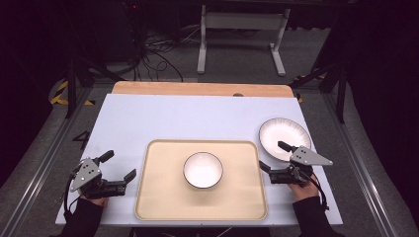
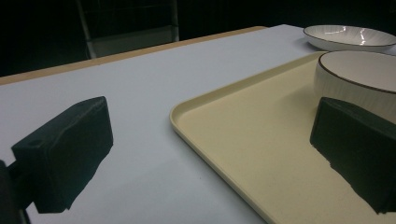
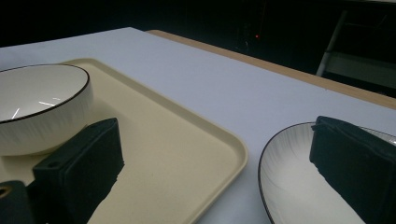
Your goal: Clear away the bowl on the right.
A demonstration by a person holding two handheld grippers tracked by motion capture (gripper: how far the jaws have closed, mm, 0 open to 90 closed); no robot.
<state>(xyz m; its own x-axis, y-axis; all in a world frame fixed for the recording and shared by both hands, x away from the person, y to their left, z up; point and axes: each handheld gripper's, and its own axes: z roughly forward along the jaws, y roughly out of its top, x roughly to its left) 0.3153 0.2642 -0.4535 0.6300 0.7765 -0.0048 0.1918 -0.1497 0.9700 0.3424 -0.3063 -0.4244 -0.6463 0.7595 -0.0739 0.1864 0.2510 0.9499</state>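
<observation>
The plate (image 1: 283, 137) is what the right gripper (image 1: 274, 157) is being lined up on. It's sitting on the desk (image 1: 128, 123) just right of the tray (image 1: 158, 197), near the desk's right edge, flat and upright. In the right gripper view one finger (image 3: 355, 163) is seen over the plate (image 3: 299, 186) and the other over the tray corner (image 3: 224, 140), so the near rim is bracketed but nothing is pinched yet; the fingers are spread wide. It looks like glazed ceramic with a thin dark rim, so it's judged stiff, slick, fairly heavy for its size and chippable. The rim nearest the tray is probably the best place to be gripped, one finger under the lip and one on top, firmly, since a shallow glazed edge can be expected to slip.

Outward from there: a white bowl (image 1: 203, 170) is parked mid-tray, which would have to be cleared if the plate goes on the tray. The tray's raised lip stands between plate and bowl too. The left gripper (image 1: 120, 165) is held off the tray's left edge, fingers also wide with nothing in them, well apart from everything
</observation>
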